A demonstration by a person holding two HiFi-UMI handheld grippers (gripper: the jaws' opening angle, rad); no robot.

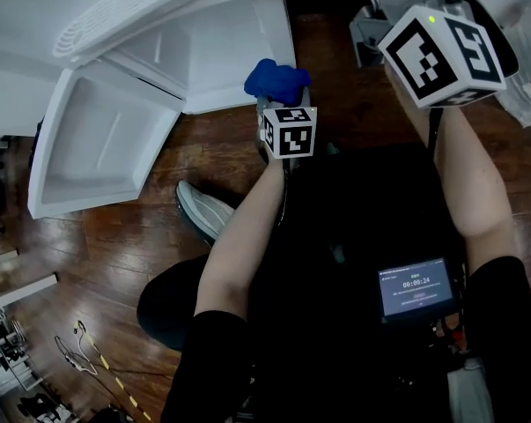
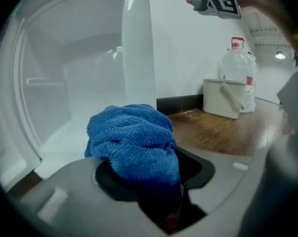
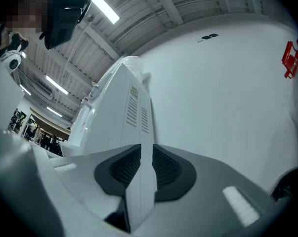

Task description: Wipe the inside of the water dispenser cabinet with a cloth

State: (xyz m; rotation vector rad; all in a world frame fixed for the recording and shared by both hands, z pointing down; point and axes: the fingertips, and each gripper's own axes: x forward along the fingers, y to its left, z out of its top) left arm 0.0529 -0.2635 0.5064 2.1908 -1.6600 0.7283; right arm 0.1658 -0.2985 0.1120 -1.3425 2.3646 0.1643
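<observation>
Holding one blue cloth point(image 1: 278, 79); open cabinet point(image 1: 212, 60) at ten o'clock.
Left gripper point(image 2: 141, 179) clamps it; right gripper point(image 3: 141, 168) narrow, empty.

OBSCURED | water dispenser point(image 1: 142, 16): upper body cut off by head view's top edge | left gripper point(image 2: 149, 168): pads mostly buried under blue cloth point(image 2: 134, 142) | cabinet interior point(image 2: 64, 83): blurred in left gripper view | chest screen point(image 1: 415, 291): print too small to read | red wall sign point(image 3: 292, 58): lettering illegible

Left tool point(image 2: 148, 174) clamped, right tool point(image 3: 142, 169) seemingly barely parted.
</observation>
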